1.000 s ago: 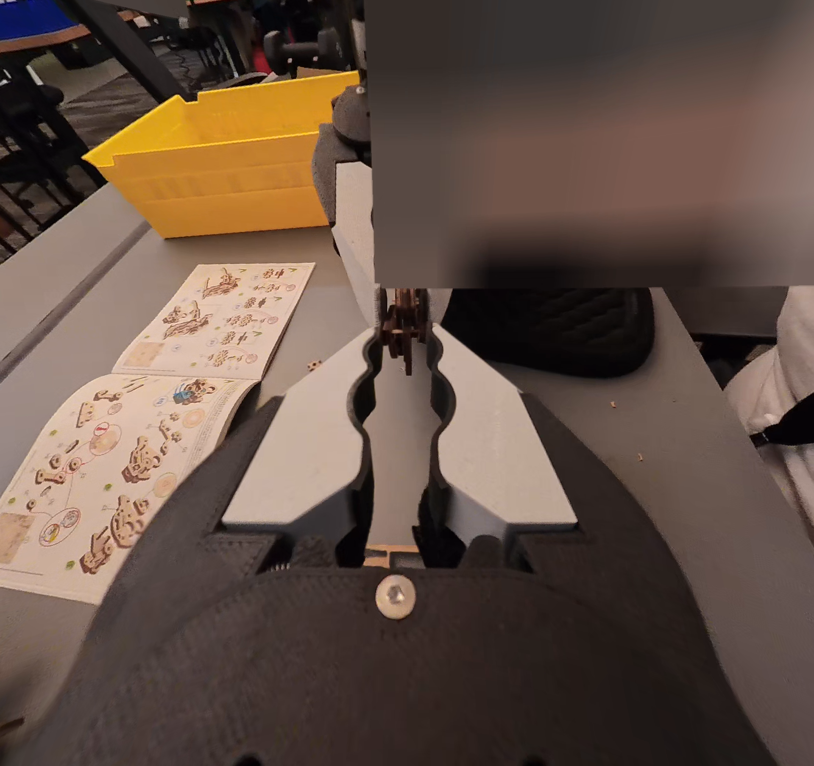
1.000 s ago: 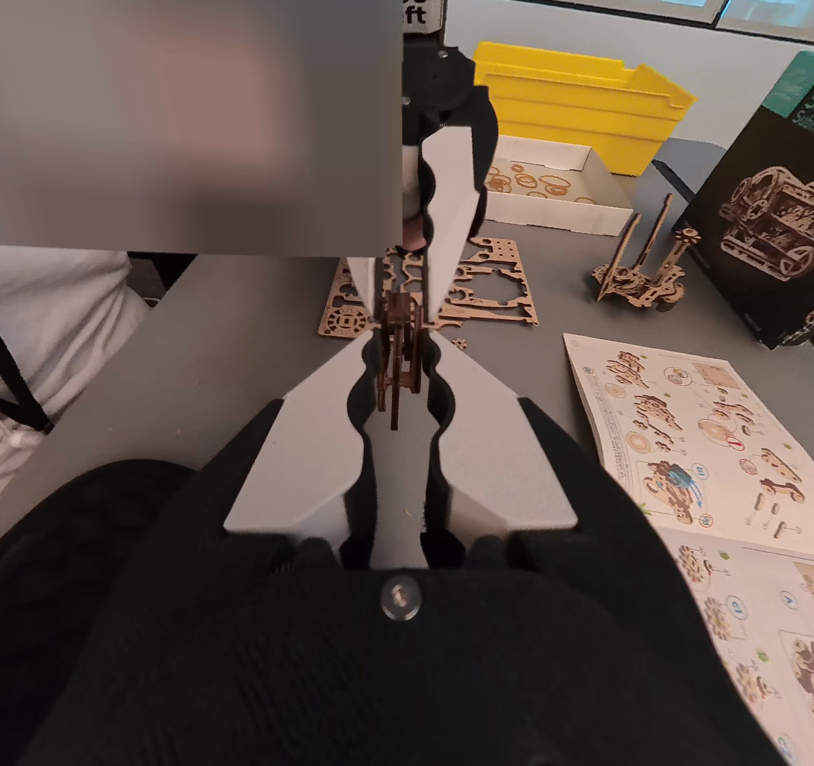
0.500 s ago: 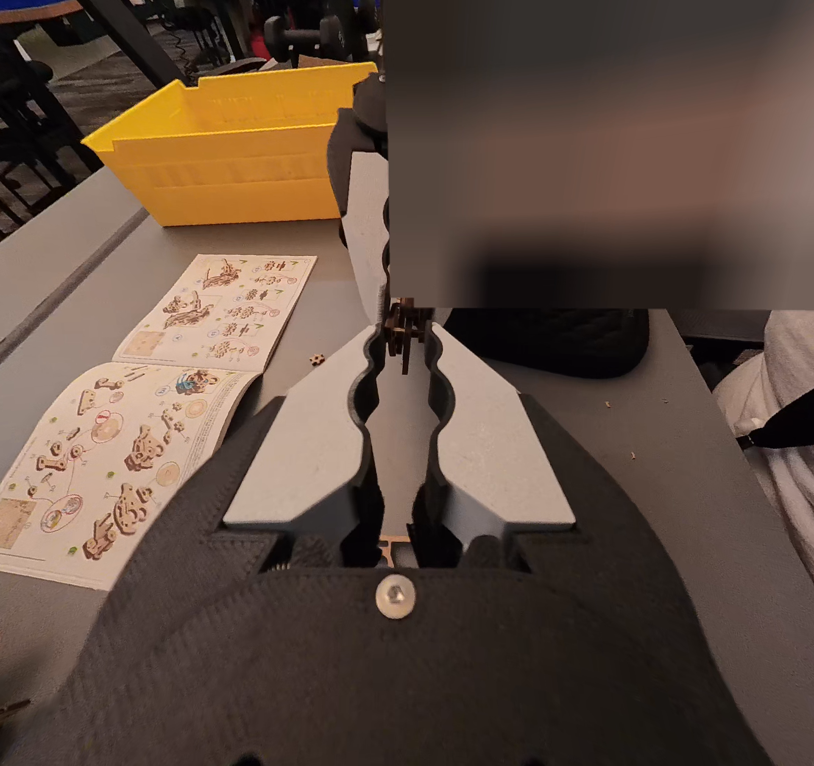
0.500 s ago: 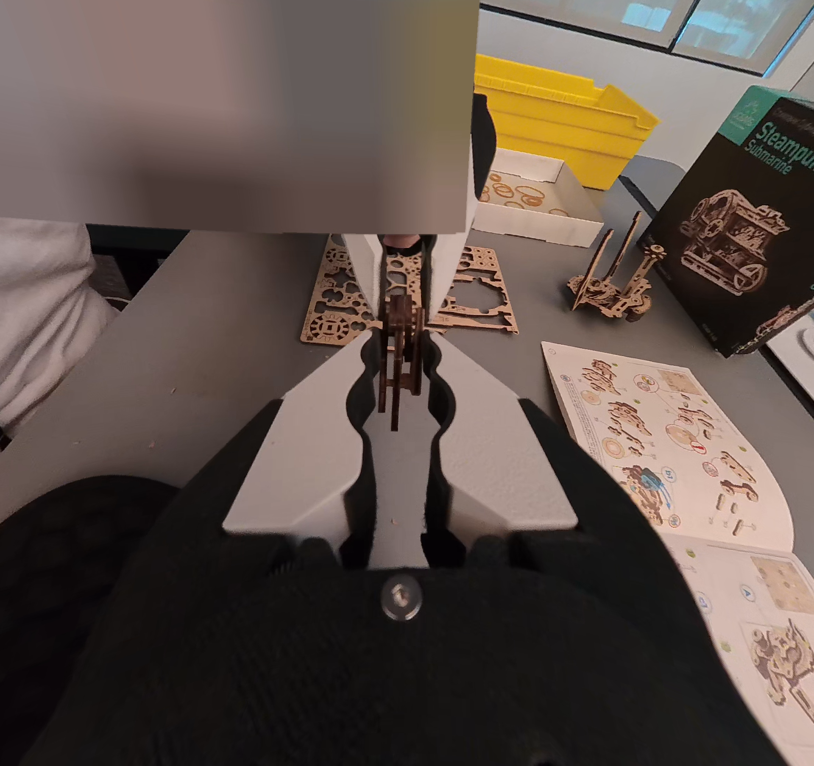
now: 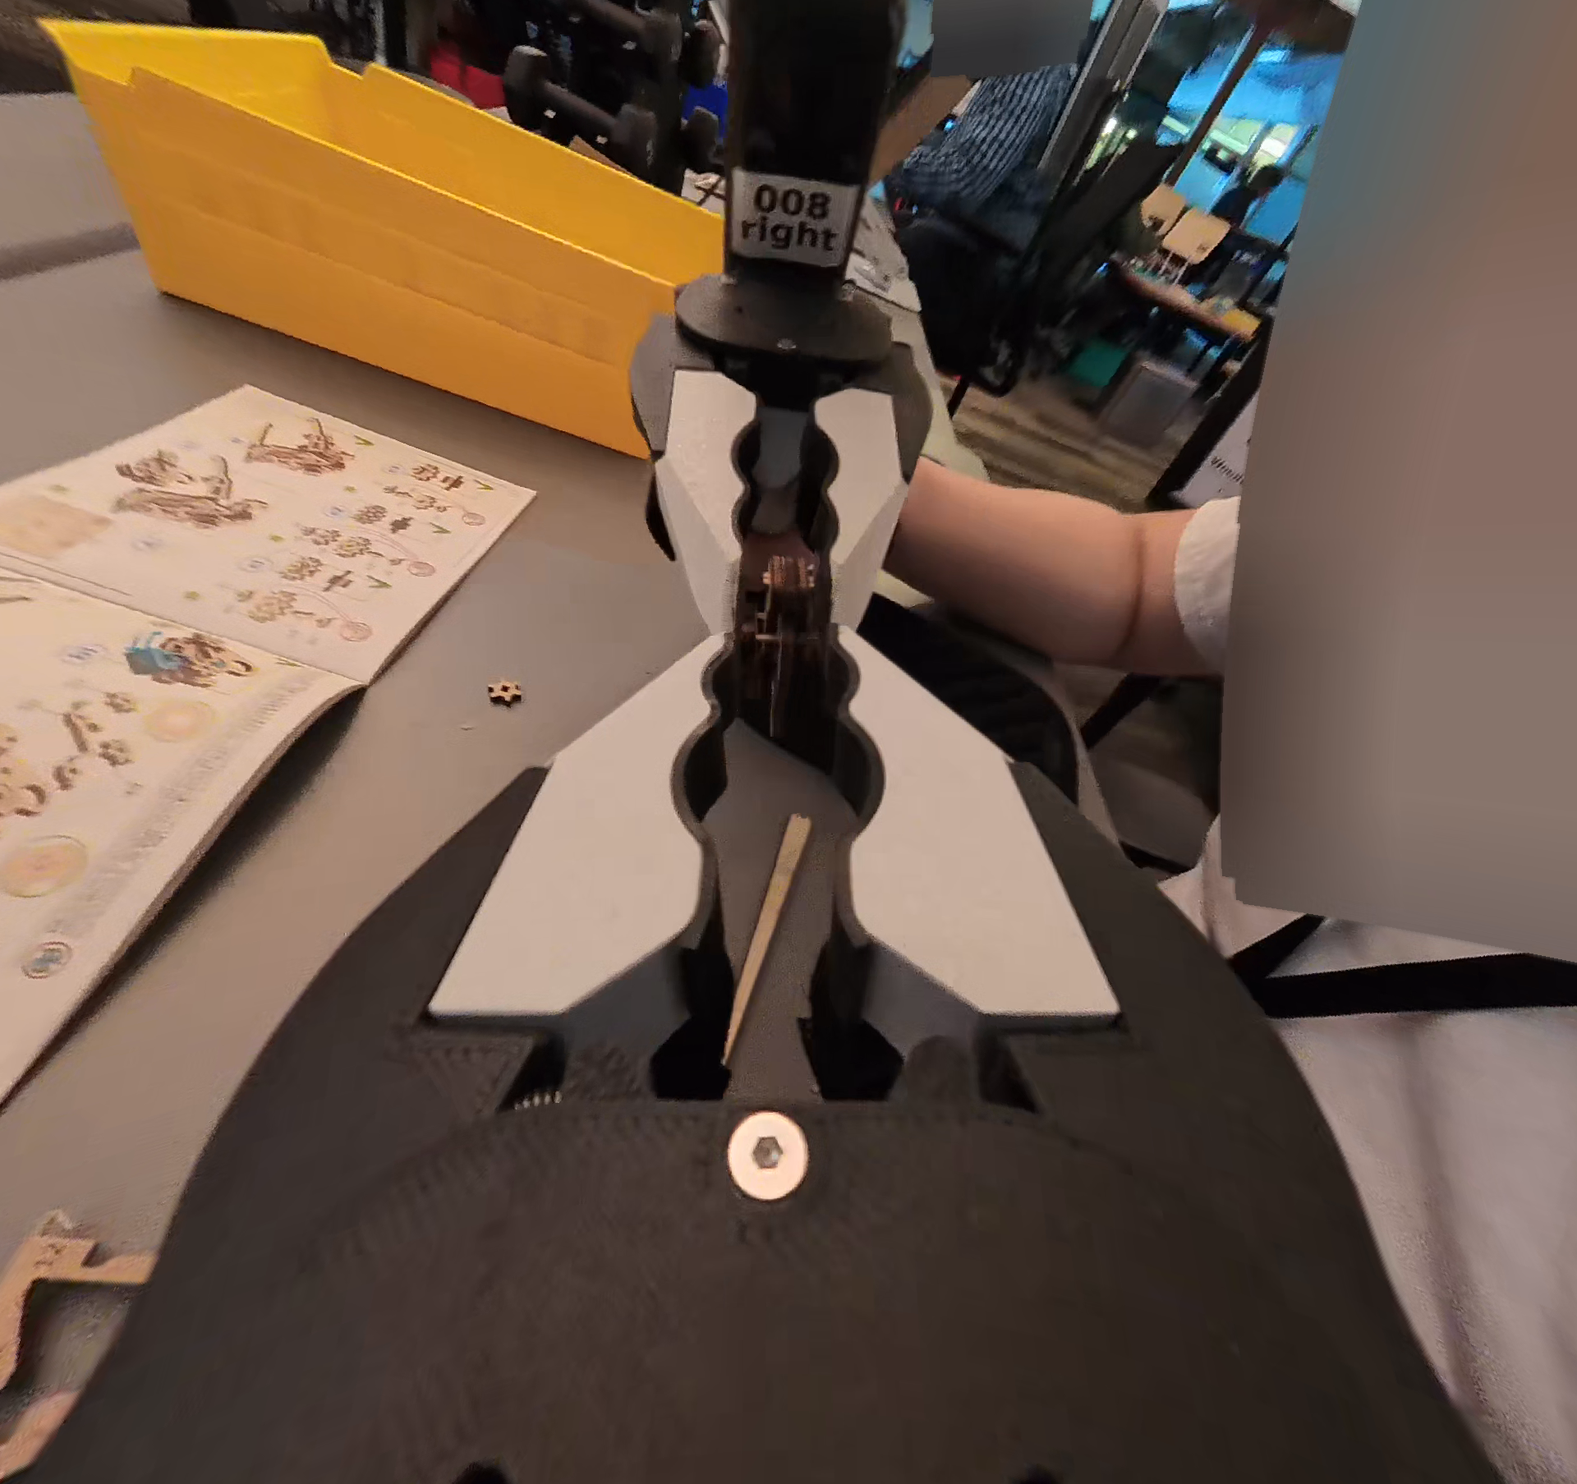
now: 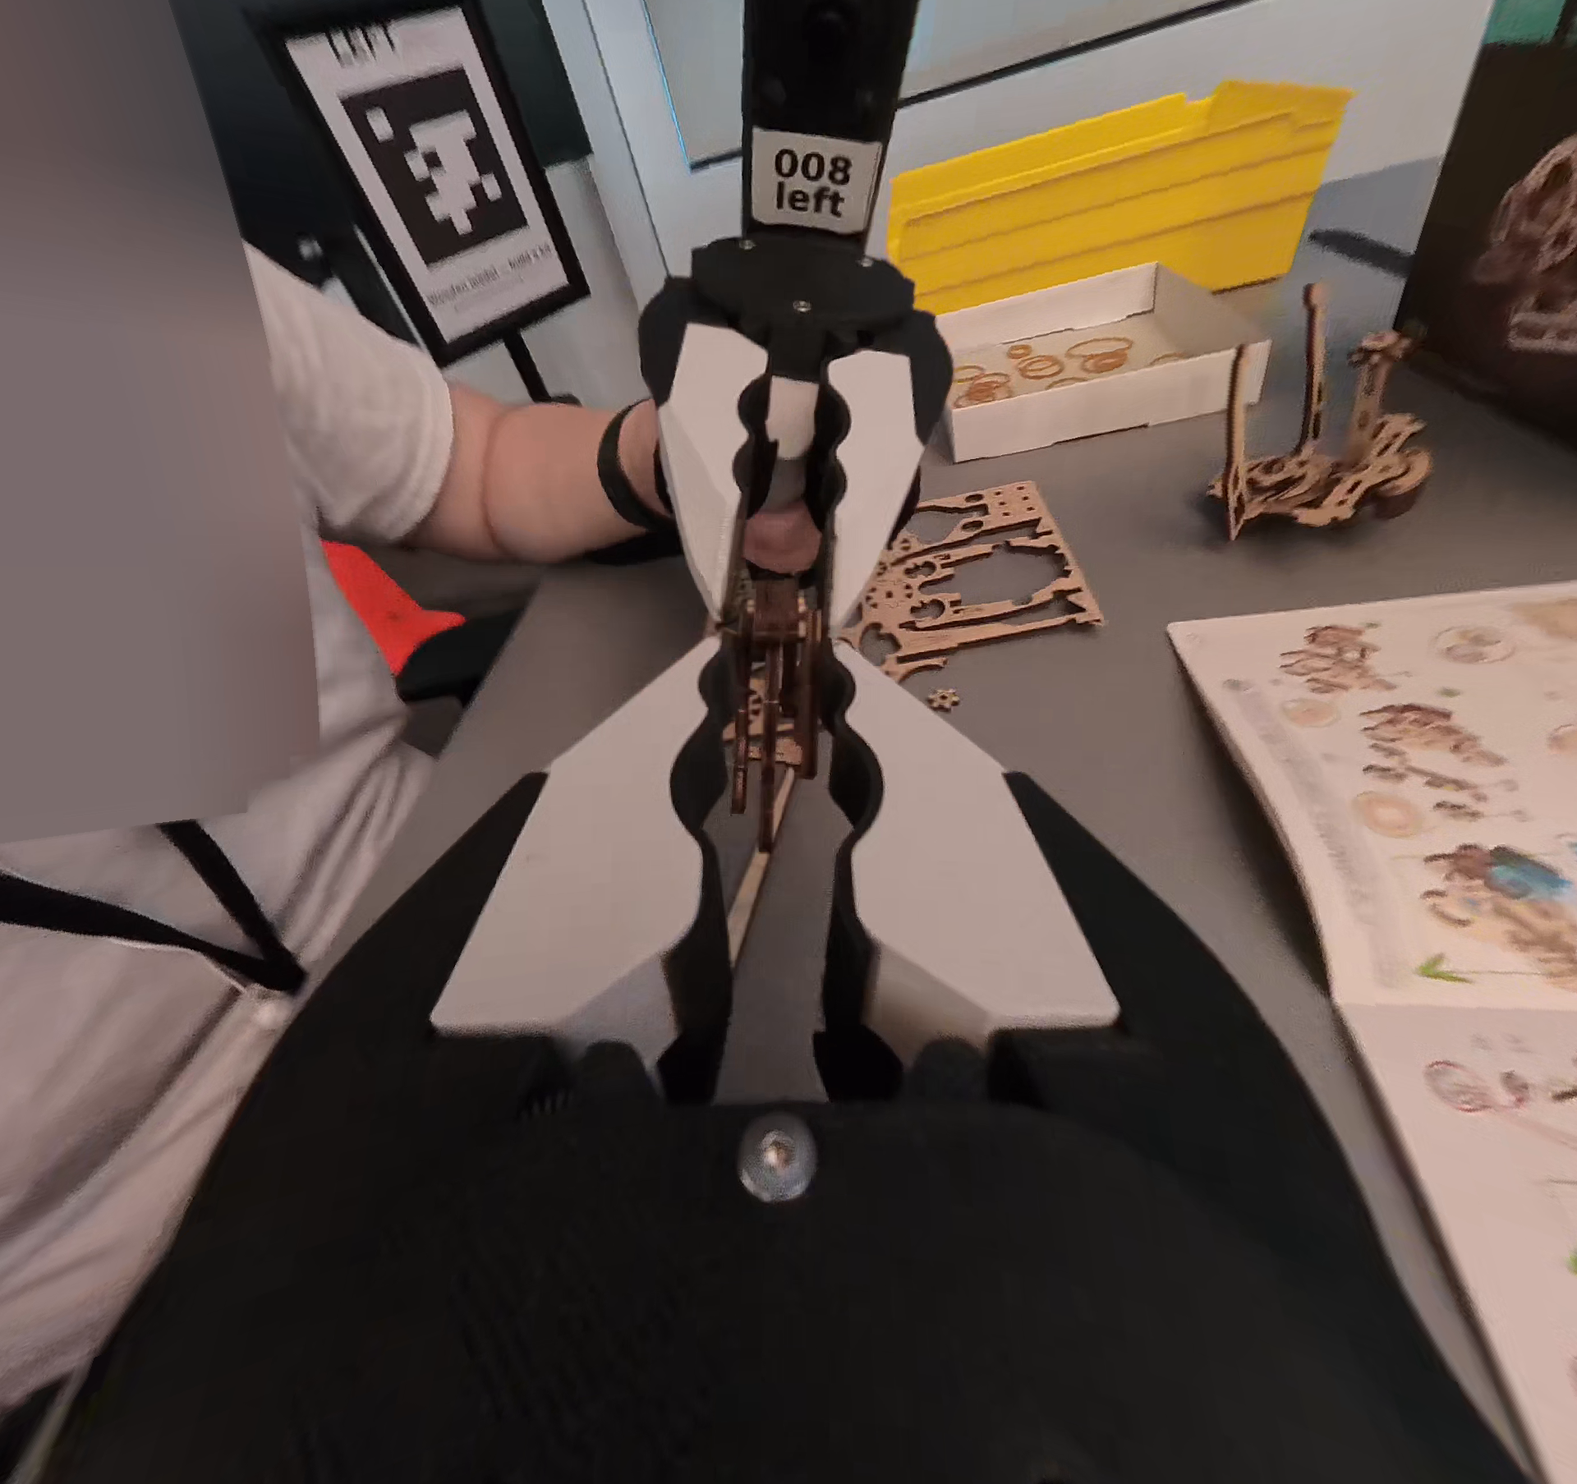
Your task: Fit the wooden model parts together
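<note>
Grey matte tabletop (image 5: 529,590), smooth, with an office-type room behind, mostly blurred. Two hand-held grippers meet tip to tip above it: left gripper (image 5: 776,658) and right gripper (image 6: 772,675), each with pale grey wedge fingers, scalloped black inner edges and a textured black printed body. Both are clamped from opposite ends on one small dark brown laser-cut wooden model assembly (image 6: 772,701), made of thin stacked plates held edge-on; its exact shape is hard to make out between the fingers. One thin pale wooden stick (image 5: 768,931) runs back from the assembly through the left gripper's finger gap, lower end hidden in the body. On the table: one open printed instruction booklet (image 5: 213,590), cut off at the frame edge; one tiny star-shaped wooden piece (image 5: 505,691); one flat punched-out plywood sheet (image 6: 981,581), partly hidden by the left gripper; one partly built wooden model frame (image 6: 1314,470) standing upright; one shallow white cardboard tray (image 6: 1092,411) of thin wooden rings, too small to count; one yellow plastic bin (image 6: 1109,189); one dark product box (image 6: 1502,248), cropped.
</note>
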### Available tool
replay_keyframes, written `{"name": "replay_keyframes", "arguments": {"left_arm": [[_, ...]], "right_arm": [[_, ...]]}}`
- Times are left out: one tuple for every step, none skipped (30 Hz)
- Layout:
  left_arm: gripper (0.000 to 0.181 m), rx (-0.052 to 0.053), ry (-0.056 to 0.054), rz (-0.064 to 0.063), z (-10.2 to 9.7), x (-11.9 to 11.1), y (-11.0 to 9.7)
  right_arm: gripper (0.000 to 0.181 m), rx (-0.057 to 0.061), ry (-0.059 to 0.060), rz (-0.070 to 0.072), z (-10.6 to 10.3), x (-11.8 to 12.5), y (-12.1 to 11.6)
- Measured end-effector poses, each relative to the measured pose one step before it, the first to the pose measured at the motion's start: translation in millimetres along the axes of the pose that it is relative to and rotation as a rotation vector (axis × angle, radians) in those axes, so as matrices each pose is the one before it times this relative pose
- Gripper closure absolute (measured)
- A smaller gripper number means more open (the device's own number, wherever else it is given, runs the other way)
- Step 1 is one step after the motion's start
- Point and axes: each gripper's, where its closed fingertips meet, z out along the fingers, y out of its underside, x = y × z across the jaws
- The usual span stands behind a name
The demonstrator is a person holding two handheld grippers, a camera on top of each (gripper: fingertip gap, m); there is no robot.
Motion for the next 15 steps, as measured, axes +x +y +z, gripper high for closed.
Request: {"name": "replay_keyframes", "arguments": {"left_arm": [[0.163, 0.0037, 0.0074, -0.0206, -1.52, -1.39, -0.12], [0.163, 0.0025, 0.0036, -0.0090, -1.56, -1.24, -0.53], [0.163, 0.0020, 0.0011, -0.0047, -0.90, -0.68, -0.45], [0.161, -0.0017, -0.0018, -0.0088, -0.03, -0.78, 0.28], [0.161, -0.0041, -0.0029, -0.0102, 0.57, -0.96, 1.19], [0.160, -0.0029, -0.0033, -0.0147, 0.99, -1.48, 1.60], [0.160, 0.0062, 0.0139, -0.0191, 0.86, 0.83, 0.12], [0.164, 0.0016, 0.0206, -0.0183, 0.93, 1.92, 0.63], [0.164, -0.0042, 0.0065, -0.0127, 0.25, 0.10, 0.86], [0.165, -0.0003, -0.0066, -0.0004, -0.35, -1.33, -0.01], [0.165, -0.0020, -0.0038, 0.0067, -0.29, -0.28, 0.34], [0.165, -0.0041, -0.0038, 0.0015, -0.17, -0.22, 0.31], [0.165, 0.0031, -0.0048, -0.0025, -0.27, -0.46, -0.66], [0.165, 0.0044, -0.0011, -0.0044, -0.29, -0.41, -0.44], [0.165, 0.0008, -0.0018, -0.0077, -0.02, -0.79, 0.03]], "right_arm": [[0.167, 0.0066, -0.0092, 0.0367, -0.31, 1.40, 0.43], [0.167, -0.0051, -0.0006, 0.0200, -0.26, 1.68, 1.76], [0.166, -0.0083, 0.0133, 0.0067, 0.04, 2.83, 1.67], [0.166, -0.0058, -0.0034, 0.0061, 0.40, -0.17, 1.18], [0.166, 0.0052, -0.0170, 0.0106, 0.45, -2.52, -0.85], [0.166, 0.0063, -0.0091, 0.0133, 0.52, -1.15, -0.95], [0.166, -0.0033, -0.0042, 0.0081, 0.42, -0.37, 0.51], [0.166, -0.0047, -0.0052, 0.0016, 0.52, -0.75, 0.92], [0.166, -0.0041, 0.0004, 0.0015, 0.12, 0.35, 0.89], [0.166, 0.0027, 0.0035, 0.0098, 0.07, 1.25, -0.03], [0.166, 0.0017, -0.0064, 0.0143, 0.50, 0.00, 0.26], [0.166, 0.0039, -0.0049, 0.0085, 0.16, 0.17, -0.02], [0.166, 0.0100, -0.0018, 0.0061, -0.06, 0.61, -0.94], [0.167, 0.0075, -0.0038, 0.0112, -0.13, 0.19, -0.82], [0.167, 0.0039, -0.0016, 0.0153, -0.06, 0.88, -0.23]]}}
